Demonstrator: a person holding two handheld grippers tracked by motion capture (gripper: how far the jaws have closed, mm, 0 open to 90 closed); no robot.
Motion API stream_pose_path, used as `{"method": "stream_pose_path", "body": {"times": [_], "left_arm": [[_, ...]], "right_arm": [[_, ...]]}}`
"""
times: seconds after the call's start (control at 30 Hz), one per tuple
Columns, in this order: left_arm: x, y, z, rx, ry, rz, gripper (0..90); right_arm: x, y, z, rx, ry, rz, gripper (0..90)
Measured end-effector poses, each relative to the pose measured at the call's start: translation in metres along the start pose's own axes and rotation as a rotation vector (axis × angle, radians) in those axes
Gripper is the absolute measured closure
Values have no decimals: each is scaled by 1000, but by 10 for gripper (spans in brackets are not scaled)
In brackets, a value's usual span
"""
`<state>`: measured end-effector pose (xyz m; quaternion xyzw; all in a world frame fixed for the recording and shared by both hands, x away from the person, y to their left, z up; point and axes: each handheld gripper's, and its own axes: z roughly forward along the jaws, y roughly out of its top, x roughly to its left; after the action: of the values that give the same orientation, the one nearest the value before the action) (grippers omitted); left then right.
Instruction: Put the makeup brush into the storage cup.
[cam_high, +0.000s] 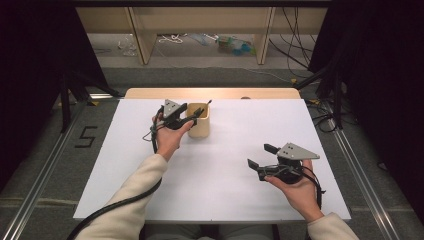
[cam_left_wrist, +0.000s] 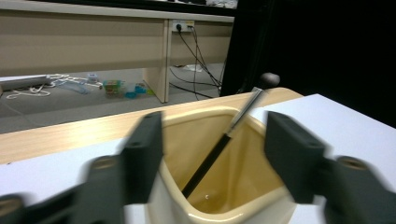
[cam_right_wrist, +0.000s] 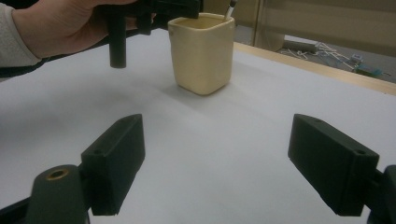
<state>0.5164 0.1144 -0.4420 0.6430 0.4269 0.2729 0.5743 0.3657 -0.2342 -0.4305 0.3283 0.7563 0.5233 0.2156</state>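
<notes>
A cream square cup (cam_high: 198, 125) stands on the white table top (cam_high: 225, 195) left of centre, toward the back. A thin black pen (cam_high: 205, 106) with a silver upper part leans inside it. My left gripper (cam_high: 195, 114) hovers at the cup's rim. In the left gripper view its jaws (cam_left_wrist: 212, 128) stand wide open on either side of the cup (cam_left_wrist: 243, 163), with the pen (cam_left_wrist: 210, 158) beyond them and untouched. My right gripper (cam_high: 261, 155) rests low at the front right, open and holding nothing. The right gripper view looks between its jaws (cam_right_wrist: 217, 128) toward the cup (cam_right_wrist: 201, 56).
A wooden strip (cam_high: 210, 93) borders the table's far edge. Beyond it are desk legs (cam_high: 140, 40), cables and small clutter (cam_high: 235, 45) on the floor. Dark curtains hang at both sides. A thick black cable (cam_high: 120, 202) trails from the left sleeve.
</notes>
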Motion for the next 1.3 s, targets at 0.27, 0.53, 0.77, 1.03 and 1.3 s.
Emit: {"method": "stream_pose_path", "body": {"times": [0.27,0.53,0.77,1.03,1.3], "left_arm": [[-1,8,-10,5,-14,44,168],[0,13,-24,15,-43,85,135],[-1,15,-36,21,-64,97,112],[2,15,-52,29,-76,128,100],[6,13,-67,42,-101,139,103]], "right_arm": [[0,0,0,-1,1,1,195],[0,0,0,1,1,1,193],[1,0,1,3,7,25,192],[-2,0,1,-16,1,9,189],[-2,0,1,-21,1,12,188]]}}
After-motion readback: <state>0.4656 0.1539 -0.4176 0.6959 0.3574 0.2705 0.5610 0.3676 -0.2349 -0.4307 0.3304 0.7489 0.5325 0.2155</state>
